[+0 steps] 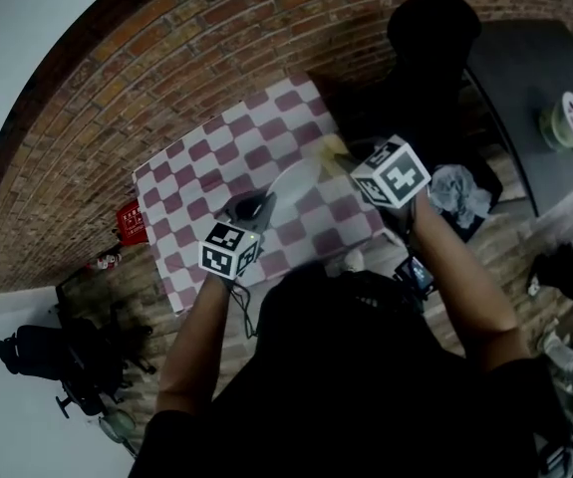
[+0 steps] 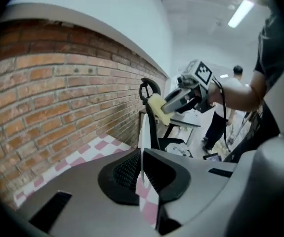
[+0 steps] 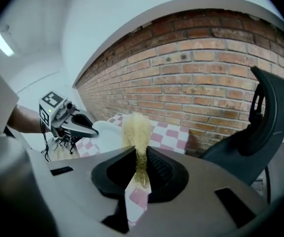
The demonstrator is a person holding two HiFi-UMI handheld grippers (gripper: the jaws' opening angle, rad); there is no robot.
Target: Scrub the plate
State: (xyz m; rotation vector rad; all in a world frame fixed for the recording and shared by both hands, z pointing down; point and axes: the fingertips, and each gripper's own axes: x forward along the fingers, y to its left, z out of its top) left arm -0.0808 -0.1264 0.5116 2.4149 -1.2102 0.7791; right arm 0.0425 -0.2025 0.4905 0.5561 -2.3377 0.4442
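Note:
In the head view my left gripper [image 1: 258, 207] is shut on the rim of a white plate [image 1: 294, 181], held tilted above the pink-and-white checkered table [image 1: 201, 172]. In the left gripper view the plate [image 2: 142, 137] stands edge-on between the jaws of my left gripper [image 2: 142, 174]. My right gripper [image 1: 354, 159] is shut on a yellow sponge [image 1: 330, 148], just off the plate's far right edge. In the right gripper view the sponge [image 3: 136, 130] sticks up from my right gripper [image 3: 141, 167], with the plate [image 3: 107, 135] and the left gripper [image 3: 77, 125] beyond it at the left.
A brick wall [image 1: 166, 68] runs behind the table. A black office chair [image 3: 267, 117] stands at the table's right end, and a crumpled grey cloth [image 1: 457, 191] lies beside it. A dark table [image 1: 535, 88] with a small tub is at the far right. A red object [image 1: 131, 222] sits by the wall.

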